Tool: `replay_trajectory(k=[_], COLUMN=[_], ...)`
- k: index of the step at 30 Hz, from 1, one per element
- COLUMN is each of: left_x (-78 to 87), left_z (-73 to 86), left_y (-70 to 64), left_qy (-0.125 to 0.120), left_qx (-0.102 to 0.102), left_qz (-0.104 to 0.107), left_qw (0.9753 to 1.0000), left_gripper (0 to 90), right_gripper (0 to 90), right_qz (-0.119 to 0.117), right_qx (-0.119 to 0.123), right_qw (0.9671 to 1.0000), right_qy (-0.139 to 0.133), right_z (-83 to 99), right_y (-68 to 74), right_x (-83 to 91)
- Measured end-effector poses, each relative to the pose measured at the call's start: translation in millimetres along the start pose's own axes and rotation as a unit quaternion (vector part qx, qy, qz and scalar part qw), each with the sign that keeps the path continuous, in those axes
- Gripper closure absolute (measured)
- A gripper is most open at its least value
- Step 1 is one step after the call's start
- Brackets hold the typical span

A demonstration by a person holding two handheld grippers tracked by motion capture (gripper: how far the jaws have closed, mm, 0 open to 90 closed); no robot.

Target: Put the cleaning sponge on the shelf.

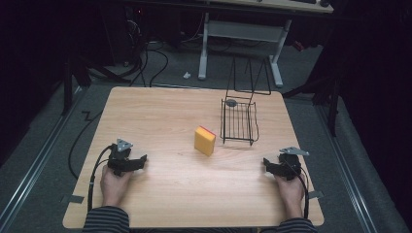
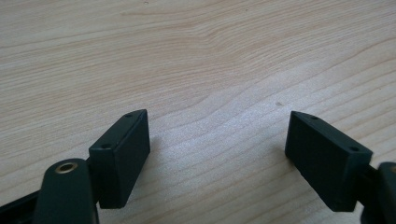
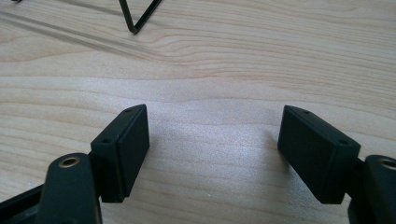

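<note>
In the high view, the small grey thing [image 1: 231, 102] at the far end of the wire basket [image 1: 239, 121] is too small to tell what it is. The sponge [image 1: 204, 140] shows only its yellow face and a thin red edge; its underside is hidden. In the right gripper view, the top edge cuts off the basket's wire foot [image 3: 138, 16]. The person's sleeves [image 1: 106, 219] are cut off at the bottom edge.

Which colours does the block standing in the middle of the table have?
The block is yellow with a thin red top edge; the high view shows it best.
</note>
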State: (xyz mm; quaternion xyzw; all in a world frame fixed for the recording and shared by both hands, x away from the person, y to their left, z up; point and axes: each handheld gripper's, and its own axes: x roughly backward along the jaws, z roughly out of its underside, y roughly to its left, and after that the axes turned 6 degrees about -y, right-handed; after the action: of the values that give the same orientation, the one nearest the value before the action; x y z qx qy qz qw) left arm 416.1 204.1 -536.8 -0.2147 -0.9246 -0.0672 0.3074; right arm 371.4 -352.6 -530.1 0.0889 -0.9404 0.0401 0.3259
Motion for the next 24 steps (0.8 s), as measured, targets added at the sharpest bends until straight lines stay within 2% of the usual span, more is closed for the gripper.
replay_trajectory(k=[1,4,6,15,19,24], left_x=[0.0,0.0,0.1,0.0,0.1,0.1], left_z=[0.0,0.0,-0.1,0.0,-0.1,-0.1], left_y=[0.0,0.0,0.1,0.0,0.1,0.1], left_qy=[0.000,0.000,0.001,0.000,0.001,0.001], left_qx=[0.000,0.000,0.000,0.000,0.000,0.000], left_qz=[0.000,0.000,0.001,0.000,0.001,0.001], left_qw=[1.0000,1.0000,1.0000,1.0000,1.0000,1.0000], left_gripper=[22.6,22.6,22.6,22.6,22.6,22.6], right_gripper=[30.2,34.8,35.1,35.6,36.2,36.3], right_qz=[-0.001,0.000,0.000,-0.018,-0.026,-0.034], right_qx=[-0.001,0.003,0.009,-0.001,-0.017,-0.026], right_qw=[1.0000,1.0000,0.9998,0.9994,0.9983,0.9970], right_qy=[-0.002,-0.009,-0.016,-0.030,-0.050,-0.064], right_z=[0.1,0.5,-0.2,-4.0,-6.1,-7.2], right_y=[0.5,1.5,3.3,2.9,-0.5,-1.6], right_x=[0.5,1.1,1.4,7.8,14.7,20.2])
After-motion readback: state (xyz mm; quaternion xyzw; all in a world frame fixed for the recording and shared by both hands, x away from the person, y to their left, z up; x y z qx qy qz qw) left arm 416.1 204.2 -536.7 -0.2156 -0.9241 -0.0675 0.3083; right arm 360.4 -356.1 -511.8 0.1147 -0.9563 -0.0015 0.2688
